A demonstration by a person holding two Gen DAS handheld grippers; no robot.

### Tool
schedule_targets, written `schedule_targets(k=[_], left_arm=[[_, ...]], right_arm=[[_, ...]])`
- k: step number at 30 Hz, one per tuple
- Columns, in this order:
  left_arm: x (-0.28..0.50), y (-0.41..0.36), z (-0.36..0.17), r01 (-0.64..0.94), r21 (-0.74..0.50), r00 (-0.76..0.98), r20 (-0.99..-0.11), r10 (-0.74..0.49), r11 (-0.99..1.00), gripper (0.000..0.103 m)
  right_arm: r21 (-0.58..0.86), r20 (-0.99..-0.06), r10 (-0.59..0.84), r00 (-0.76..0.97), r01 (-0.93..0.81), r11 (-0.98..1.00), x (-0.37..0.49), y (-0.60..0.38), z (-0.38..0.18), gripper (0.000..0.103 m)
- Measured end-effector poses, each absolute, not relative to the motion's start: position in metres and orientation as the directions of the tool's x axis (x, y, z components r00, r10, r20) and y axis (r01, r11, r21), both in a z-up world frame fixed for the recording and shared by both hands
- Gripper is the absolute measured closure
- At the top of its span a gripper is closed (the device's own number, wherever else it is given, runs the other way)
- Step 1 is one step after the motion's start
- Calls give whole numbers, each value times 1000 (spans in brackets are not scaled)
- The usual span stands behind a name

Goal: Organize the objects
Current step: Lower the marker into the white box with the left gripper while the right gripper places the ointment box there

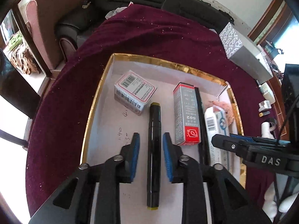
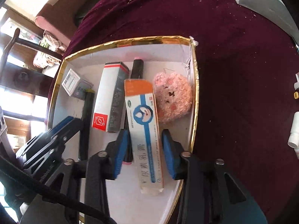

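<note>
Hiding behind the orange-topped carton (image 2: 143,130), a dark pen (image 2: 137,69) barely shows.

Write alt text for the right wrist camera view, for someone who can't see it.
The right gripper is open, its blue pads either side of a long orange, white and blue carton lying in a gold-rimmed tray. A fluffy pink plush lies to the carton's right; a grey and red box to its left.

Black left tool (image 1: 151,155), blue ribbed pads (image 1: 135,155), silver screws.
</note>
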State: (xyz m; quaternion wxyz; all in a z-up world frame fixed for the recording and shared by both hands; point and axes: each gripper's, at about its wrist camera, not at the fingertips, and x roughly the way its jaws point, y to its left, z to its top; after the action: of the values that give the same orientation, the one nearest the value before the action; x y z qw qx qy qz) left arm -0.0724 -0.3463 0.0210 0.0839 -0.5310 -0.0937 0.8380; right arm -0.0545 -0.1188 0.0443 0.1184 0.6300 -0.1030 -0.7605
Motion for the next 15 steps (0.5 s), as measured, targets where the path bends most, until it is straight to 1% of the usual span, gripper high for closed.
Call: schedule_targets(k=[1, 5, 8, 11, 14, 15], left_arm=[[-72, -349, 25, -44, -257, -425, -870, 251, -965, 75], [-69, -353, 32, -44, -267, -430, -865, 260, -963, 75], [-66, -356, 37, -26, -261, -445, -861, 245, -965, 75], [-59, -358, 42, -23, -256, -451, -860, 239, -966, 75], [-50, -359, 48, -24, -246, -459, -858, 230, -969, 75], [-47, -360, 49, -17, -245, -461, -859, 225, -969, 73]], right_arm=[[311, -931, -314, -186, 44, -949, -54, -117, 46, 64], [321, -925, -319, -205, 26, -947, -52, -114, 53, 63], [308, -927, -308, -215, 37, -951, -52, -118, 56, 63], [306, -926, -304, -225, 26, -952, -53, -125, 57, 60], [302, -927, -298, -227, 19, -953, -52, -127, 57, 59], [299, -928, -296, -227, 21, -954, -52, -128, 57, 59]])
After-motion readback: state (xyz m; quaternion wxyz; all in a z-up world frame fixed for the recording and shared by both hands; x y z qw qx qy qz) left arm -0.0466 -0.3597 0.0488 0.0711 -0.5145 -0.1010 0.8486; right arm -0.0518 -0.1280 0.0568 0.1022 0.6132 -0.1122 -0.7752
